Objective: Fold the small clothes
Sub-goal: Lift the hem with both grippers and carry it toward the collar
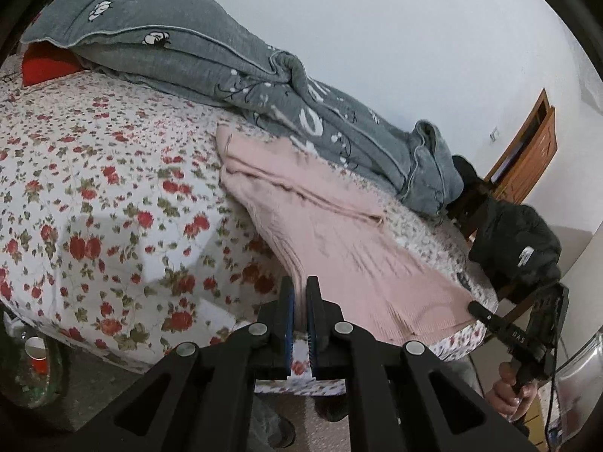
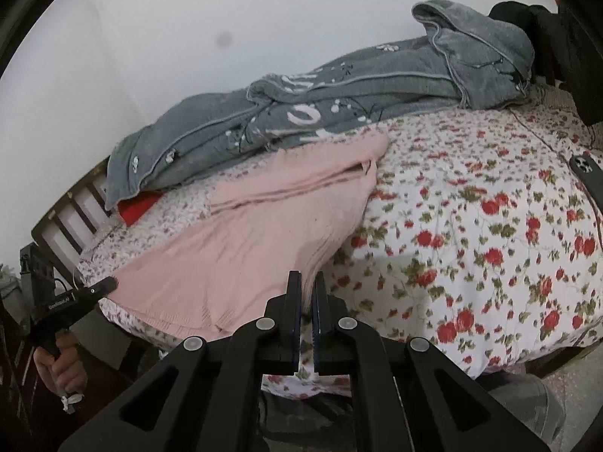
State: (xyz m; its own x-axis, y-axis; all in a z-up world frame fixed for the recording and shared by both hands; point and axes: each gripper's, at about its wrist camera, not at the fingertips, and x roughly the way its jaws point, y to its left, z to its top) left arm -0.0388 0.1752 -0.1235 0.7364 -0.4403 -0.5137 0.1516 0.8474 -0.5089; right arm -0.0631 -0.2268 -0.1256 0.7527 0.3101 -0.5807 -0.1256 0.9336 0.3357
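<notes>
Left hand-held gripper (image 1: 300, 293) and right hand-held gripper (image 2: 308, 290) each clenched on pink knit (image 1: 320, 226) hem corner; I hold it taut over bed (image 1: 94, 188) for even fold.

Pink knit garment (image 1: 339, 248): weave motion-blurred in left wrist view, stitch detail unreadable; its near corner vanishes between the left gripper (image 1: 300, 293) fingers. Same in right wrist view, pinched edge hidden inside the right gripper (image 2: 307, 290). Red item (image 1: 45, 66) at 10 o'clock mostly buried under the grey quilt (image 1: 211, 60), can't tell what it is. Dark jacket (image 1: 516, 241) at 3 o'clock: white logo patch too small to read. Phone (image 2: 586, 173) at 3 o'clock in right view cut off by the lens rim. Red cup (image 1: 35, 354) at 8 o'clock partly clipped by the dark rim. Hand (image 2: 62, 369) at 8 o'clock cut off, wrist out of frame.
</notes>
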